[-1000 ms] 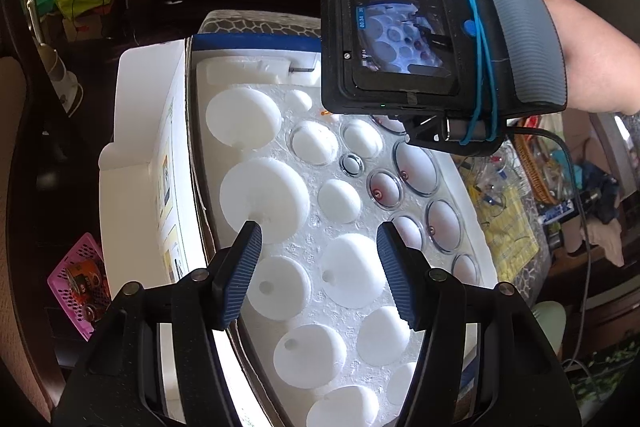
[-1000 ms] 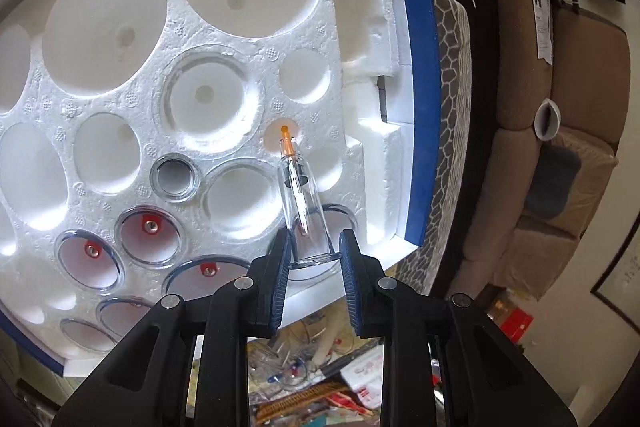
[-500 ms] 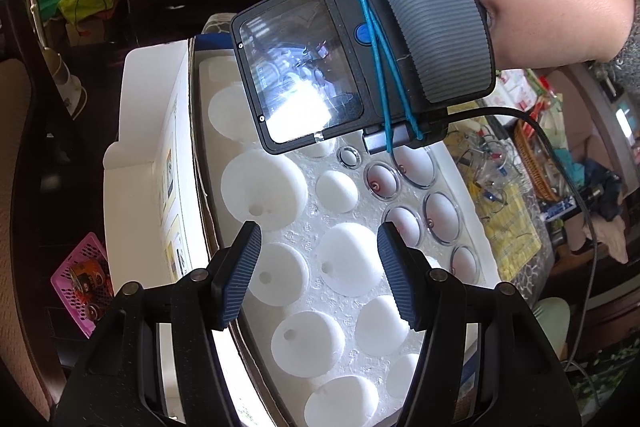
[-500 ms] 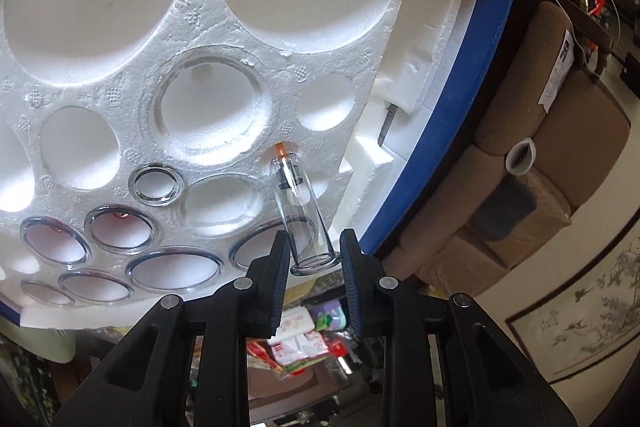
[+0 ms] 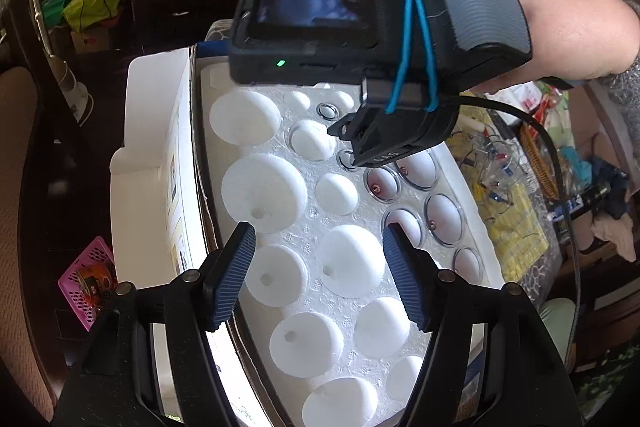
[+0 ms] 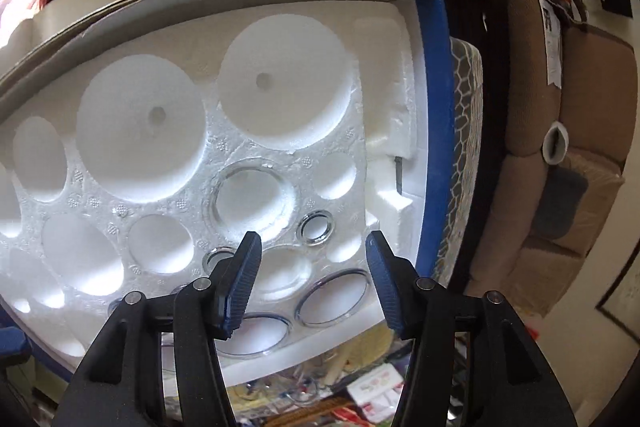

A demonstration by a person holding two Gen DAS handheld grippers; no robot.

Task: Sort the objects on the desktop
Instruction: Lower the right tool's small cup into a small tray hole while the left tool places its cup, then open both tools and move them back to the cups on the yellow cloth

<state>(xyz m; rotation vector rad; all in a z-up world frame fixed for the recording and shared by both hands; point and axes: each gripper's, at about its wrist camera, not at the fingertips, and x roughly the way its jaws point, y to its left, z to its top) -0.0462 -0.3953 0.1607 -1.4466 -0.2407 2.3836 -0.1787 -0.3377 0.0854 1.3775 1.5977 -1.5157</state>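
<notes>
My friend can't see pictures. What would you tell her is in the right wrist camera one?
An open black two-finger right gripper with blue ribbed pads hovers, holding nothing, over a white foam tray full of round holes. Some holes near the gripper hold clear plastic cups, like the small clear cup; a brown sofa is at the right.

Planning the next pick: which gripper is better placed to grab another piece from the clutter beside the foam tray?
Right, probably. The right gripper is open and empty at the foam tray edge bordering the clutter; the left gripper hangs open farther in over the tray.
</notes>
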